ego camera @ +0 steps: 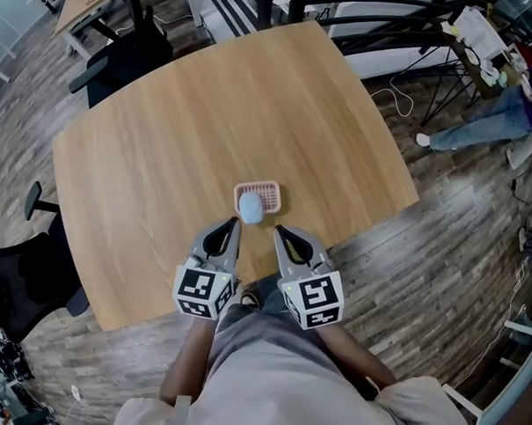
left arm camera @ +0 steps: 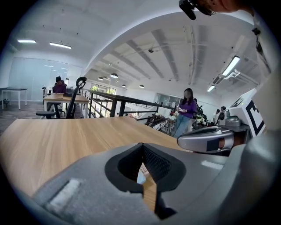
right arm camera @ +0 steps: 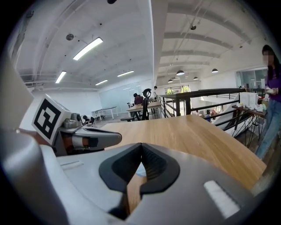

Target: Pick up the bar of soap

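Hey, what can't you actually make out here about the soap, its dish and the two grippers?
- Bar of soap: head view, too small to show its shape or any stamp.
- Soap dish: head view, the soap covers its left part.
- Left gripper view: the left gripper hides all but a sliver of the soap behind its own shut jaws.
- Right gripper view: the right gripper does the same.

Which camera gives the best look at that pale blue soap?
The head view: it shows the whole soap from above, lying on the pink dish. Each gripper view catches only a pale sliver of it through the small opening in its shut jaws.
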### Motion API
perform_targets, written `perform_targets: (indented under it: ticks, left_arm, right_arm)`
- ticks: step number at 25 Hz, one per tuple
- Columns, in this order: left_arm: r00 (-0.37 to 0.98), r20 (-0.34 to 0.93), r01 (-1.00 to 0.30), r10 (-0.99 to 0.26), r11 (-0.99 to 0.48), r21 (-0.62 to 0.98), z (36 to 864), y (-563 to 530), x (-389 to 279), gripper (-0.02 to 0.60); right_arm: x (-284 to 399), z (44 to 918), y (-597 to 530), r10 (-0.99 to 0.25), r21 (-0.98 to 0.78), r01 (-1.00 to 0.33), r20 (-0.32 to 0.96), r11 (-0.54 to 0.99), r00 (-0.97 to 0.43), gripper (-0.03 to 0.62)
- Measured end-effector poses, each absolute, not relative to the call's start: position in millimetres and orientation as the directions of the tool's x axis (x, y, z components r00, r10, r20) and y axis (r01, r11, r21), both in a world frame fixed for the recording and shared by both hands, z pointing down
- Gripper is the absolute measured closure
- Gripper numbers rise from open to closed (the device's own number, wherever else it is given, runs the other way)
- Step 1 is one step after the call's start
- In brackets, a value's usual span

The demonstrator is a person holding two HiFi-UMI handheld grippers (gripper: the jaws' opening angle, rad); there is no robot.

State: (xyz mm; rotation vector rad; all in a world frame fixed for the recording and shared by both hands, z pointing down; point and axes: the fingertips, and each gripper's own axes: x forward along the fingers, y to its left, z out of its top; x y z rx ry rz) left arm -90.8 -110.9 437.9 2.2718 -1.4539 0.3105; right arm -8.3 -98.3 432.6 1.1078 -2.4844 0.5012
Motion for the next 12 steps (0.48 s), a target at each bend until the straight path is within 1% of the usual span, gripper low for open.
perform_targets:
  ticks: [6, 12]
  left_arm:
    - [0.412, 0.491, -0.911, -0.767, -0.352, 0.216, 475, -146, -90, 0.581]
    - [0.445, 0.573, -0.892, -0.688, -0.396, 0.217, 513, -163, -90, 0.583]
  right_arm:
    - [-3, 451, -129, -0.577, -0.221, -0.739, 0.499, 0.637, -0.646, 0.594]
    - [-7, 472, -139, -0.554, -0.247, -0.739, 0.525, 0.628, -0.646, 0.594]
